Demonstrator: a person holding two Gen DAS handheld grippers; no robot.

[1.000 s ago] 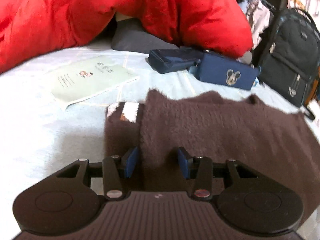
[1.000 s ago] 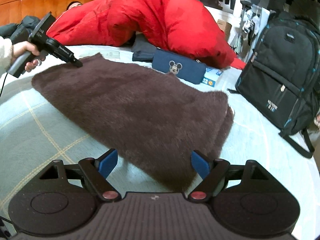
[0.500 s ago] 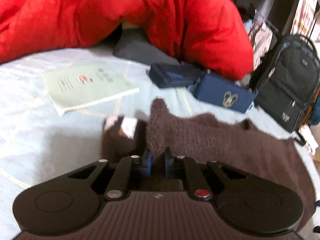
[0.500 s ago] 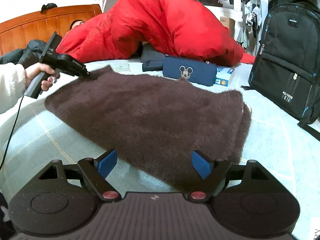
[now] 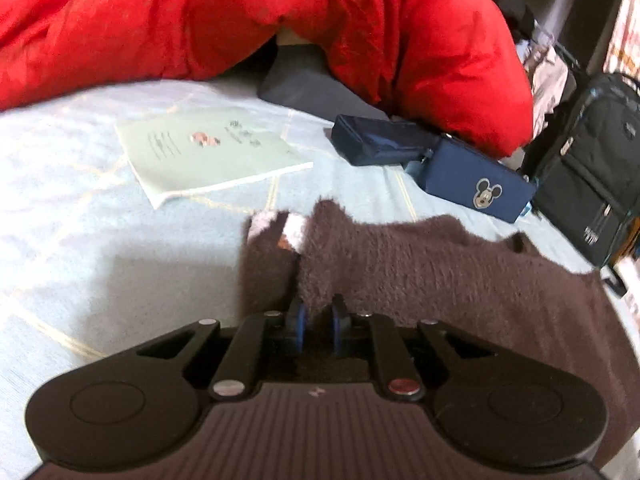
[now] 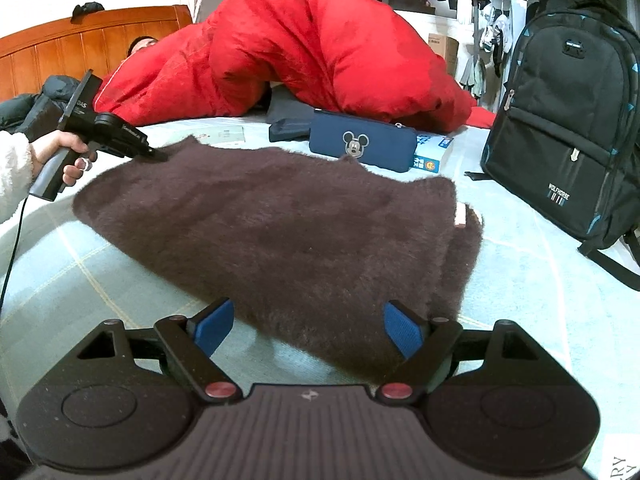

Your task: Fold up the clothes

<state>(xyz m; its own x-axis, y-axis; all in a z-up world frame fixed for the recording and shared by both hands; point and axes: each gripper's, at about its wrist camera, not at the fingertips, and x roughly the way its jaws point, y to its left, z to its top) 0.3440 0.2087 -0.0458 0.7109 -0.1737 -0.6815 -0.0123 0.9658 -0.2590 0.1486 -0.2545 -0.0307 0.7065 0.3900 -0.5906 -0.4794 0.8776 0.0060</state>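
A fuzzy dark brown garment (image 6: 280, 224) lies spread on the pale blue bed, partly folded over itself. In the left wrist view my left gripper (image 5: 318, 322) is shut on a raised edge of the brown garment (image 5: 400, 264) near its white label (image 5: 294, 230). The right wrist view shows that same left gripper (image 6: 158, 156) held by a hand (image 6: 66, 152) at the garment's far left corner. My right gripper (image 6: 308, 326) stands open just above the garment's near edge, with fabric below the gap and nothing pinched between the blue pads.
A red puffy quilt (image 6: 304, 52) fills the back of the bed. A navy Mickey pouch (image 6: 362, 144), a dark case (image 5: 376, 144) and a pale green booklet (image 5: 208, 152) lie beyond the garment. A black backpack (image 6: 568, 108) stands at the right.
My left gripper went from open around the garment's edge to shut on it and has lifted it slightly. My right gripper stayed open, shifting a little at the near edge.
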